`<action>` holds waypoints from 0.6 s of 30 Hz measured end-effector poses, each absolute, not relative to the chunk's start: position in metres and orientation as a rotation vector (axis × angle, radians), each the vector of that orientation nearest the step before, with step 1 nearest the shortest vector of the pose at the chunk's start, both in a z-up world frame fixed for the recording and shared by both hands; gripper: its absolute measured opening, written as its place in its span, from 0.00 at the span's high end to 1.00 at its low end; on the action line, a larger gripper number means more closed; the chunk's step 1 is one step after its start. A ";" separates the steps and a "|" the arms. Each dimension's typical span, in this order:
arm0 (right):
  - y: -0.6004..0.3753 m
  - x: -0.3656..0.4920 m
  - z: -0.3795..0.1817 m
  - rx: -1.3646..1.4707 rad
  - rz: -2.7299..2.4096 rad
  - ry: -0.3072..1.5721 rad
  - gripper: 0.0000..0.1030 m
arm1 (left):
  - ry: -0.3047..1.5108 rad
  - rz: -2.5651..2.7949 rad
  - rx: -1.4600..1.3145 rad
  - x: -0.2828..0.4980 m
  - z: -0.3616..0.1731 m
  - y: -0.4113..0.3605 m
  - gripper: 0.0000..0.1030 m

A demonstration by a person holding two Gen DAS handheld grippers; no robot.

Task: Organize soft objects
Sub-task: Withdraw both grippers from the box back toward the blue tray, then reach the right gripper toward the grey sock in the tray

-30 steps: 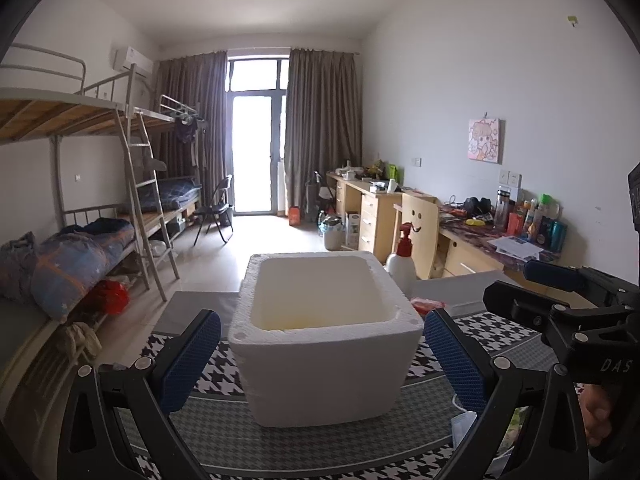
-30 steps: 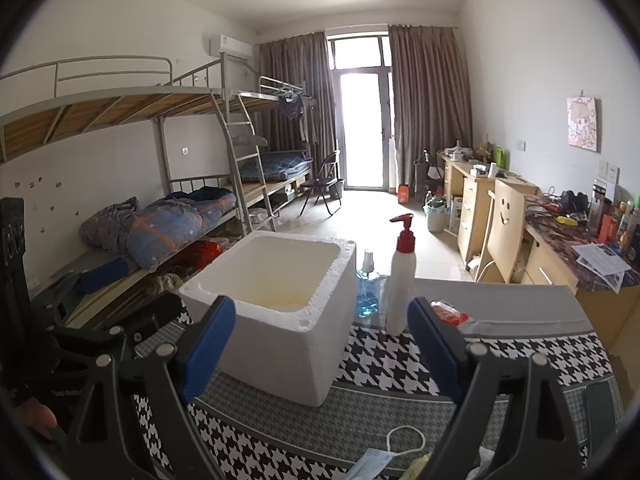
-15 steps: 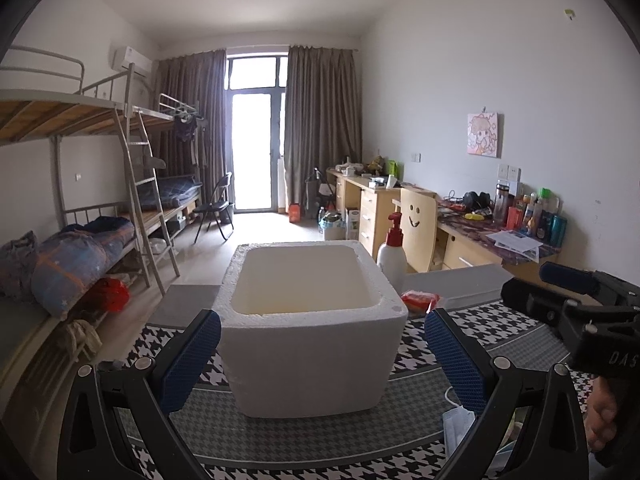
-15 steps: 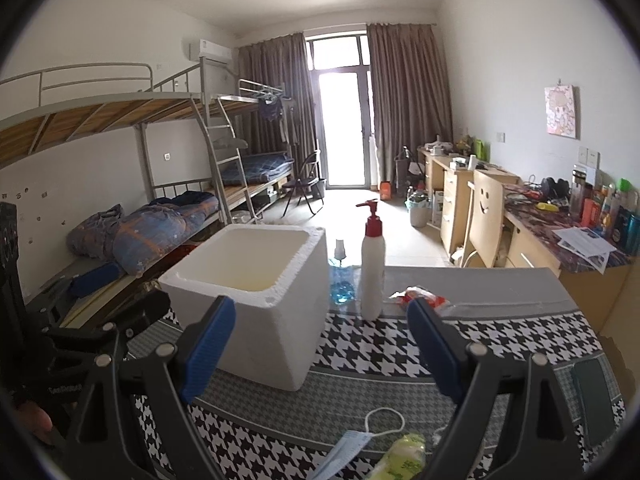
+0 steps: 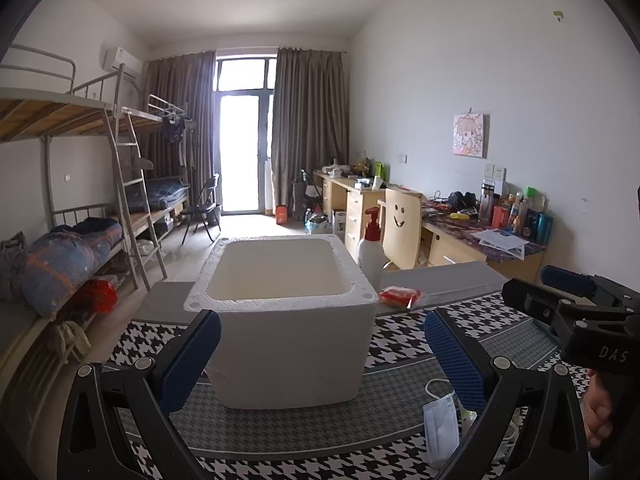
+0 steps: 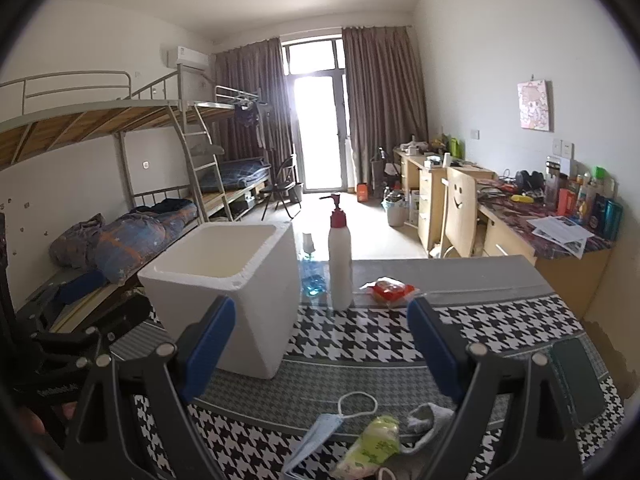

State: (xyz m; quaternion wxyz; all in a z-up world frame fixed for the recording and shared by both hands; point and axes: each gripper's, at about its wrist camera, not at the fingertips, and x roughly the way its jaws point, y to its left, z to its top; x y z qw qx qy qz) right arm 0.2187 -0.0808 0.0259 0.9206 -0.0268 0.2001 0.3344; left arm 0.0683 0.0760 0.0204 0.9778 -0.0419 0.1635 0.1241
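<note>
Table point(image 6: 500, 320): fills the lower half of both views; covered in a black-and-white houndstooth cloth with a grey band.
Foam box point(image 5: 288, 320): centre of the left wrist view, left of centre in the right wrist view point(image 6: 228, 280); white, open-topped, upright, its visible interior bare. Judged to be the receptacle for the soft objects.
Left gripper point(image 5: 320, 356): bottom of the left wrist view; blue pads spread wide, holding nothing, framing the box front without touching it.
Right gripper point(image 6: 320, 344): bottom of the right wrist view; pads spread wide, holding nothing, above the items at the near table edge.
Pump bottle point(image 6: 340, 256): centre of the right wrist view, upright just right of the box; rigid, not a target.
Face mask point(image 6: 320, 436): bottom centre of the right wrist view; blue, lying flat, ear loop curled above it.
Green packet point(image 6: 372, 446): right of the mask, touching it; soft-looking.
Grey cloth piece point(image 6: 424, 420): right of the packet; a sock, as far as can be told.
Red packet point(image 6: 390, 290): mid-frame, near the bottle base.
Step in hand: approach; no item gripped, none visible in the box.
Next move: judged a descent of the right gripper onto the near cluster, a pinch on one item only, then a lift over the box rim. Thin mask fabric calls for low, level pads.
</note>
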 end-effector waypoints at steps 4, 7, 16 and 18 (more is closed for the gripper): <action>-0.085 0.217 0.024 -0.054 0.670 0.412 0.12 | 0.330 0.240 -0.082 0.066 0.018 0.074 0.01; -0.089 0.217 0.023 -0.047 0.668 0.417 0.12 | 0.331 0.230 -0.080 0.066 0.016 0.071 0.01; -0.097 0.213 0.018 -0.051 0.644 0.412 0.12 | 0.327 0.203 -0.079 0.063 0.011 0.063 0.01; -0.100 0.212 0.016 -0.045 0.642 0.416 0.12 | 0.328 0.193 -0.080 0.062 0.010 0.062 0.01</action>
